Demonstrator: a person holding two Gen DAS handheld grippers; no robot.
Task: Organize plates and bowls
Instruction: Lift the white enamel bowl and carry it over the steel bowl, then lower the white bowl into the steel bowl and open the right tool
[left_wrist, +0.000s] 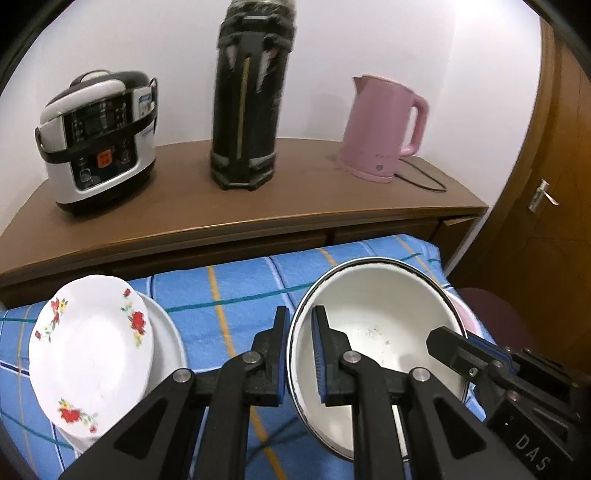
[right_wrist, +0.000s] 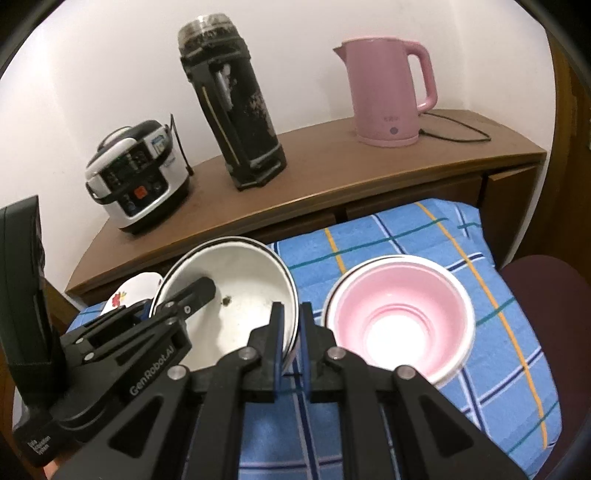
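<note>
A white enamel bowl (left_wrist: 384, 325) with a dark rim is held tilted above the blue checked cloth (left_wrist: 236, 288). My left gripper (left_wrist: 300, 325) is shut on its left rim, one finger inside and one outside. My right gripper (right_wrist: 290, 321) is shut on its right rim (right_wrist: 291, 295); it also shows in the left wrist view (left_wrist: 458, 350). A flowered white plate (left_wrist: 88, 350) lies on a plain white plate (left_wrist: 166, 332) at the left. A pink bowl (right_wrist: 399, 317) nested in a white bowl sits on the cloth at the right.
A brown wooden sideboard (left_wrist: 258, 199) behind the cloth carries a rice cooker (left_wrist: 99, 140), a tall black flask (left_wrist: 251, 103) and a pink kettle (left_wrist: 380, 129) with its cord. A wooden door (left_wrist: 546, 192) is at the right. A dark red chair seat (right_wrist: 546, 295) lies right of the cloth.
</note>
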